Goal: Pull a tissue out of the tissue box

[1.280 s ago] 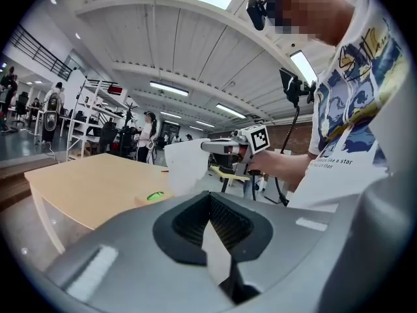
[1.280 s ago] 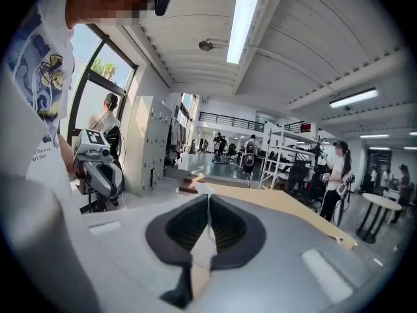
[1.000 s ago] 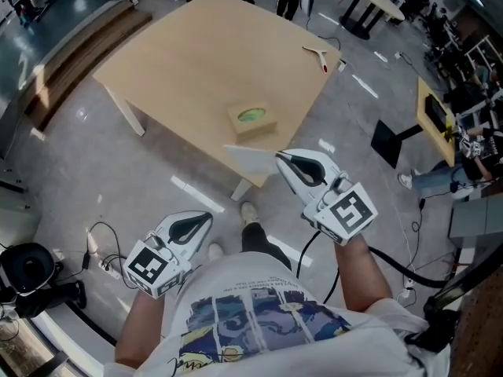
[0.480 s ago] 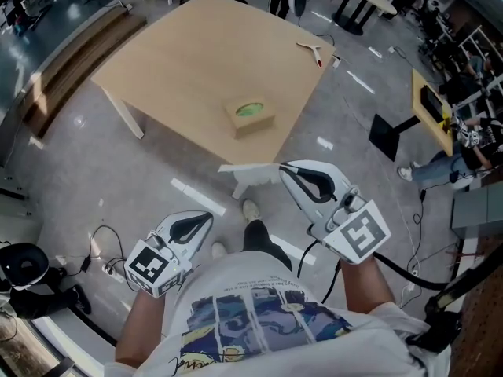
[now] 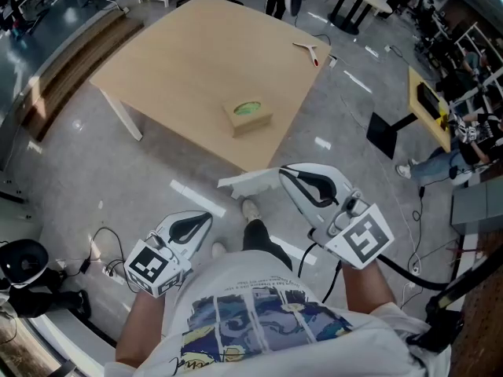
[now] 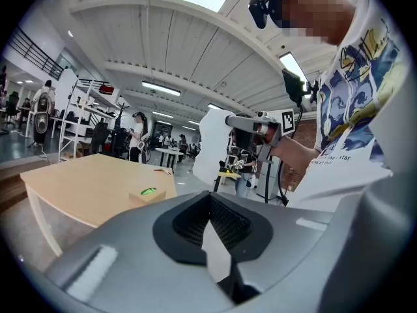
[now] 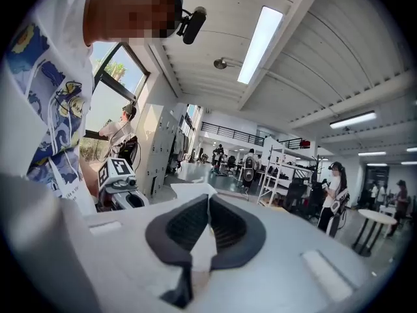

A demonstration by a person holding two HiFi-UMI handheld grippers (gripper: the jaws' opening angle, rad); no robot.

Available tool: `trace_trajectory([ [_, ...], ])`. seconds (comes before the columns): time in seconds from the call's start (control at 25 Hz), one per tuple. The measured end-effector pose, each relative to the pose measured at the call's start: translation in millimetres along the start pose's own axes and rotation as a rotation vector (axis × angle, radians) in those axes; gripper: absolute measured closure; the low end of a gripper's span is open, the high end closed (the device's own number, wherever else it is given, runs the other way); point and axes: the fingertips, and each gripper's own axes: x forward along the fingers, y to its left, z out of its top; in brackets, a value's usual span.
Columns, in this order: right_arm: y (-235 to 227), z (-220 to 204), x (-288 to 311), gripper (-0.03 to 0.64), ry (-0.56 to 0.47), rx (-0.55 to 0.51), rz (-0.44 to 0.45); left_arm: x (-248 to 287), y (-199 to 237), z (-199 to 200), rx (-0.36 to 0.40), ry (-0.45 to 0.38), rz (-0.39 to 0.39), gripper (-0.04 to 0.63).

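Tissue [image 5: 248,182] pinched in right claw [image 5: 281,171], tissue box [image 5: 251,117] on table [image 5: 177,61]

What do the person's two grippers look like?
Both the left gripper and right gripper are pale grey shells with black ribbed pads and a cube of black-and-white square markers. A black cable trails from the right one. The T-shirt is white, printed.

No readable text or labels
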Motion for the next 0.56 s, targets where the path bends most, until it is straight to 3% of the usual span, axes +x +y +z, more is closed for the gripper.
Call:
trace_trajectory([
  [0.56,-1.9,2.0,1.2,0.614,-0.001,0.000,0.004,3.0,3.3,-2.4,0.000,0.007,-0.010,0.589],
])
